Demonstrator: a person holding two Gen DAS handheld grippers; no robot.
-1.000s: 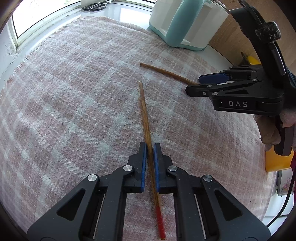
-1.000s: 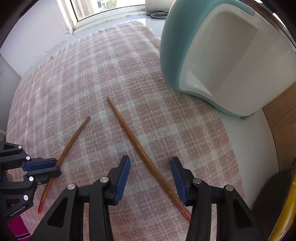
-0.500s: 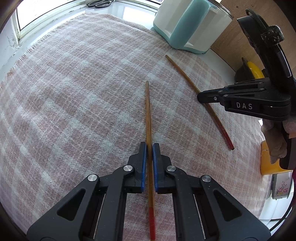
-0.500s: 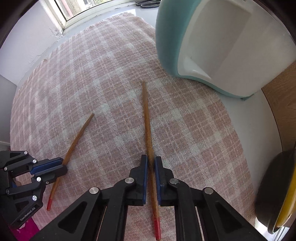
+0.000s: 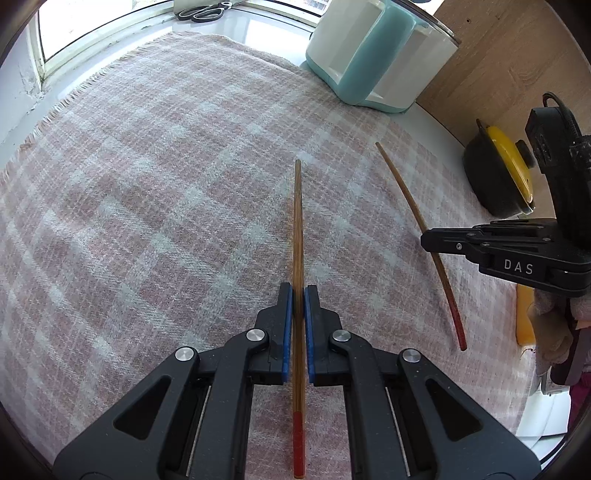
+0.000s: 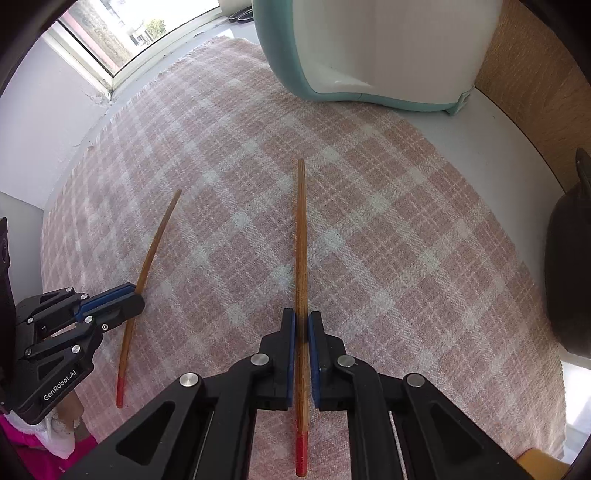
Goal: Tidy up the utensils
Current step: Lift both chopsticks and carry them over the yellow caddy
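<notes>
Two brown wooden chopsticks with red ends are each held above a pink plaid cloth [image 5: 147, 184]. My left gripper [image 5: 298, 295] is shut on one chopstick [image 5: 297, 229], which points forward between the pads. My right gripper [image 6: 302, 321] is shut on the other chopstick [image 6: 301, 240]. In the left wrist view the right gripper [image 5: 428, 236] holds its chopstick [image 5: 413, 210] at the right. In the right wrist view the left gripper [image 6: 135, 299] holds its chopstick [image 6: 151, 254] at the left. A teal and white utensil holder [image 5: 373, 62] stands at the back; it also shows in the right wrist view [image 6: 369, 51].
Scissors [image 5: 201, 13] lie on the windowsill at the back. A black pot with a yellow lid [image 5: 498, 173] stands at the right by a wooden wall panel [image 5: 517, 55]. The cloth covers a white counter [image 6: 498, 129].
Both grippers have closed on their chopsticks and lifted them off the cloth. They have moved up and toward the holder, with the chopsticks now pointing forward.
</notes>
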